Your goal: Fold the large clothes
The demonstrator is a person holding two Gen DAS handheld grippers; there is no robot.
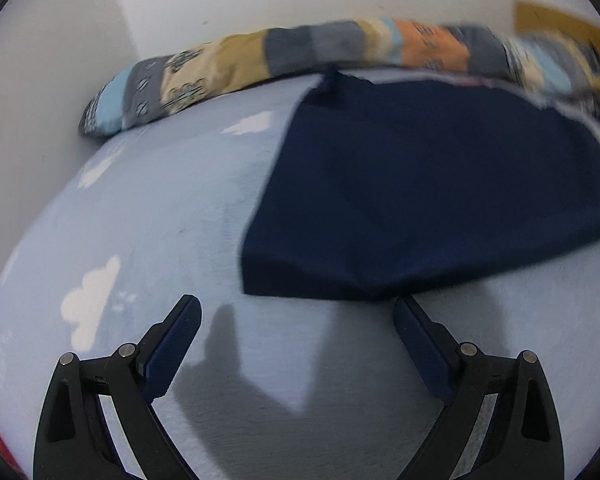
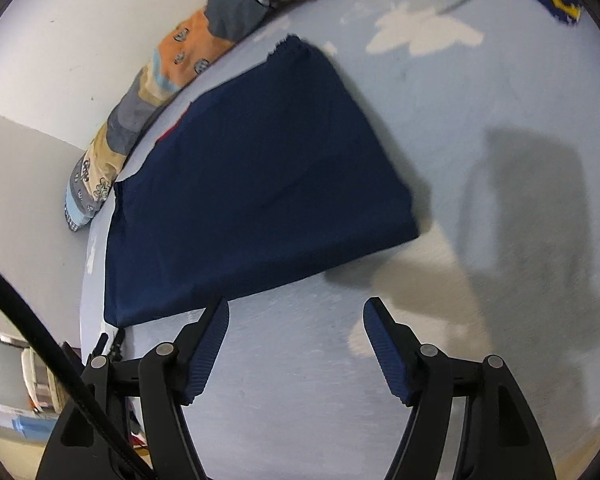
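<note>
1. Navy garment (image 1: pixel 428 184): folded to a flat block, lying on light-blue cloud-print sheet (image 1: pixel 140 216), far side of bed; far edge touches patchwork bolster (image 1: pixel 228 68) along the wall.
2. Left gripper (image 1: pixel 296 312): jaws wide, nothing btwn; garment's near edge just beyond tips, offset right.
3. Right gripper (image 2: pixel 296 312): jaws wide, empty; garment ahead, offset left, near edge at left fingertip.
4. Long axis: runs near-left to far-right in right view.
5. Nearer hand: cannot tell; both sit at near edge.

So that's one folded navy garment (image 1: pixel 432 184) on the bed (image 1: pixel 148 216). One patchwork quilt (image 1: pixel 292 52) behind it. Two claws, one left (image 1: pixel 296 316) and one right (image 2: pixel 296 316).
</note>
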